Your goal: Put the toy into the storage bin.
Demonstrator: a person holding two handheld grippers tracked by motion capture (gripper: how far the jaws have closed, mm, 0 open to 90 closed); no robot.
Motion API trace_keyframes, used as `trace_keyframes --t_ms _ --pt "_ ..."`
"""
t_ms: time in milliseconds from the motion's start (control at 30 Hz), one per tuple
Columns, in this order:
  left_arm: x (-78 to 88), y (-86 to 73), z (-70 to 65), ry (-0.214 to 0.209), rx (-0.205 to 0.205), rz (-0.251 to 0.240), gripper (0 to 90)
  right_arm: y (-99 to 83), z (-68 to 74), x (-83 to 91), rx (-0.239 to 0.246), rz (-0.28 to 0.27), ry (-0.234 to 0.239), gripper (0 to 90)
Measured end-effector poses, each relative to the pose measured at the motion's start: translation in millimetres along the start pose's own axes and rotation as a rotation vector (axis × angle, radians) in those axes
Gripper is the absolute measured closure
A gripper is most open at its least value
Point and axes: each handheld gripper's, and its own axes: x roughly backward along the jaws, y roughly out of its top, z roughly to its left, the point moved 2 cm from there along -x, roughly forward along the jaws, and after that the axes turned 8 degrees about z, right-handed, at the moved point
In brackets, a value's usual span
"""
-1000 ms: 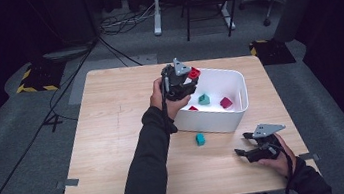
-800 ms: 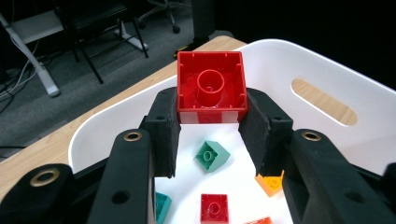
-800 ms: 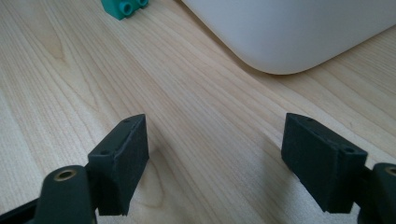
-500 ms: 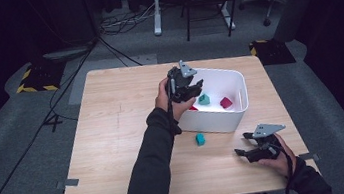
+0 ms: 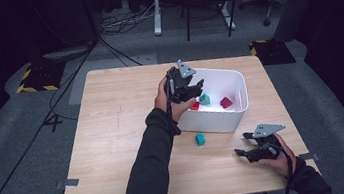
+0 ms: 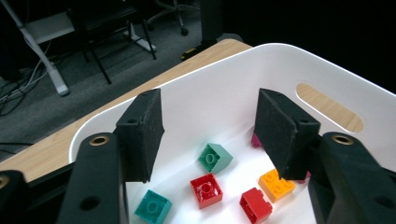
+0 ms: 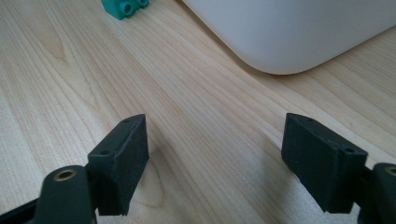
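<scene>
Pale wood-grain table (image 5: 114,135); glossy white tub (image 5: 235,111); left claw (image 6: 210,126) just opening, empty; right claw (image 7: 215,154) wide.

Dark sleeves (image 5: 152,170); black grippers bearing grey plates (image 5: 185,69).

The high view looks down from above the person's side, far enough to see the whole table (image 5: 116,149). The left gripper view sits close over the white bin (image 6: 224,98), looking in. The right gripper view is low over the wood, facing what is probably the same bin (image 7: 299,32).
</scene>
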Motion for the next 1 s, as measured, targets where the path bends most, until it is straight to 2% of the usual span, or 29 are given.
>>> trace_keyframes --t_ms 133,200,300,433,633,700,800,1000 --pt "1.5 -2.1 0.0 0.003 0.015 0.015 29.0 0.0 0.0 0.0 0.0 0.0 0.0 23.5" --pt "4.7 -2.8 0.2 0.015 0.012 0.03 23.4 0.0 0.0 0.0 0.0 0.0 0.0 23.4" --pt "11.1 -3.5 -2.4 0.008 0.005 0.035 17.4 0.0 0.0 0.0 0.0 0.0 0.0 23.5" --pt "22.1 -6.9 -8.5 0.0 -0.029 0.027 17.2 0.0 0.0 0.0 0.0 0.0 0.0 23.5" --pt "35.8 -15.3 -11.4 -0.019 -0.038 0.016 16.4 0.0 0.0 0.0 -0.001 0.0 0.0 23.4" --pt "40.4 -19.5 -12.2 -0.01 -0.051 0.019 16.2 0.0 0.0 0.0 -0.002 0.0 0.0 23.4" --pt "46.8 -26.1 -14.7 -0.02 -0.071 0.026 16.1 0.0 0.1 0.1 -0.002 0.001 0.001 23.4" --pt "54.6 -45.3 -14.6 -0.022 -0.067 0.02 16.2 0.0 0.1 0.0 -0.002 0.0 0.001 23.4"
